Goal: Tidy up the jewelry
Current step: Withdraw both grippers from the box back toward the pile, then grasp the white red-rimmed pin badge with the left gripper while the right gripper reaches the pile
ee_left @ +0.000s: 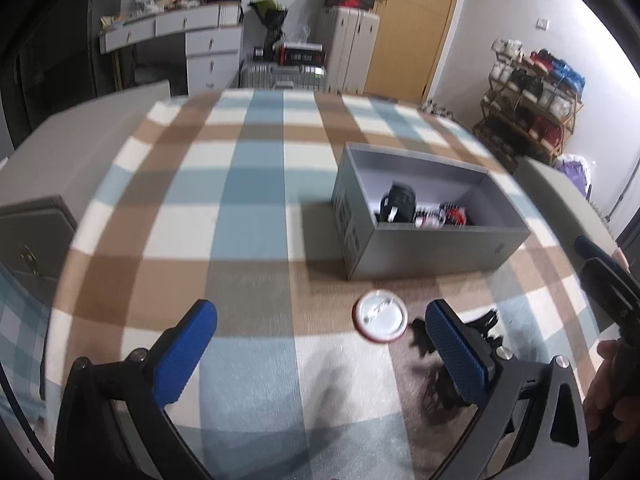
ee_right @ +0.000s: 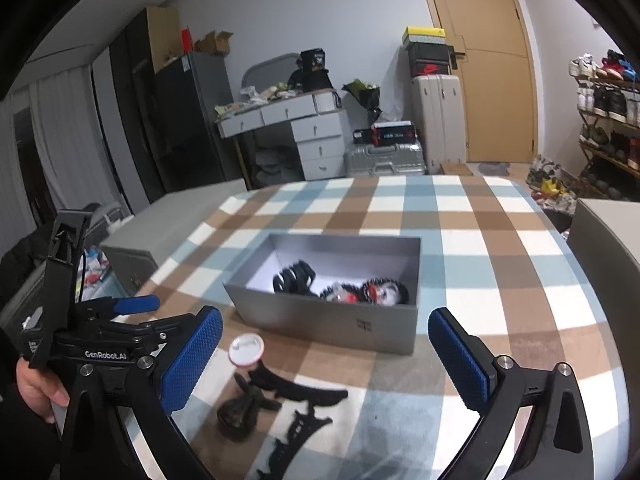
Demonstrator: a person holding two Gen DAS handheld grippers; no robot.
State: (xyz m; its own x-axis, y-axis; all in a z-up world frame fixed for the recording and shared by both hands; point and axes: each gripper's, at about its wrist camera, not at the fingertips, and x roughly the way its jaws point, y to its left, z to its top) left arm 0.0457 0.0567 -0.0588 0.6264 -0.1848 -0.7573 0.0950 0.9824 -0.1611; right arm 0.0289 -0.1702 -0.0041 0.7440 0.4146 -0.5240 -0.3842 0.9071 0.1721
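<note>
The grey box [ee_right: 324,320] lies on the checked blanket [ee_right: 500,280] just ahead of the right claw [ee_right: 326,354], its long axis running across that claw's view, the open top facing up. Inside, toward its near right end, sit a black coiled piece [ee_right: 294,276] and red-and-white pieces [ee_right: 380,292].

A round badge [ee_left: 380,322] with a red rim lies flat between the left claw's [ee_left: 320,352] fingers, nearer the right-hand one. In the right wrist view the badge lies just inside that claw's left finger, and black hair clips [ee_right: 296,392] lie between the fingers, their curved lengths pointing roughly toward the right finger.

Both claws stand released, jaws wide, nothing gripped, both tilted downward at the blanket. A hand [ee_right: 36,384] holds the left claw's handle, close beside the right claw's left finger.

Behind: a white dresser [ee_right: 300,132], suitcases [ee_right: 436,116], a wooden door [ee_right: 492,60], a shoe rack [ee_right: 608,120].
</note>
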